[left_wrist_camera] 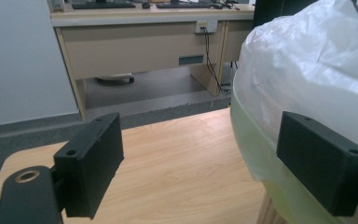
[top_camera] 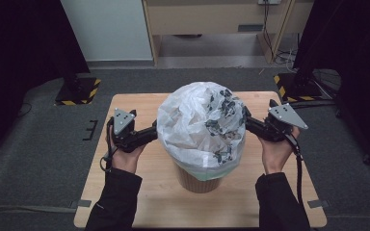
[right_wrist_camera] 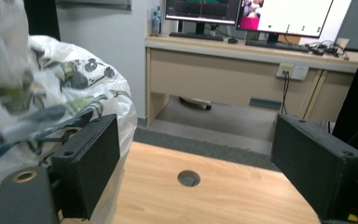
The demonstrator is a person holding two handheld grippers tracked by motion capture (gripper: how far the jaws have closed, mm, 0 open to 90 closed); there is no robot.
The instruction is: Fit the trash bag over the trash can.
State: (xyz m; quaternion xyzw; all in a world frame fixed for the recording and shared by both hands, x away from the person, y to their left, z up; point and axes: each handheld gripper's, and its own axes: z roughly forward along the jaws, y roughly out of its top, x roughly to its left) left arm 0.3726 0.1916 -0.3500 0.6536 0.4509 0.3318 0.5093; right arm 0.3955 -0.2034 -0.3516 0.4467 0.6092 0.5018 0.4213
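On either side of the bin, the left tool and right tool stand with jaws apart, gripping nothing, their tips at the white bag. That bag billows high over the brown bin mid-worktop, its green hem already around the rim; pressing it down inside seems left to do.

Grey carpet, beige desk behind
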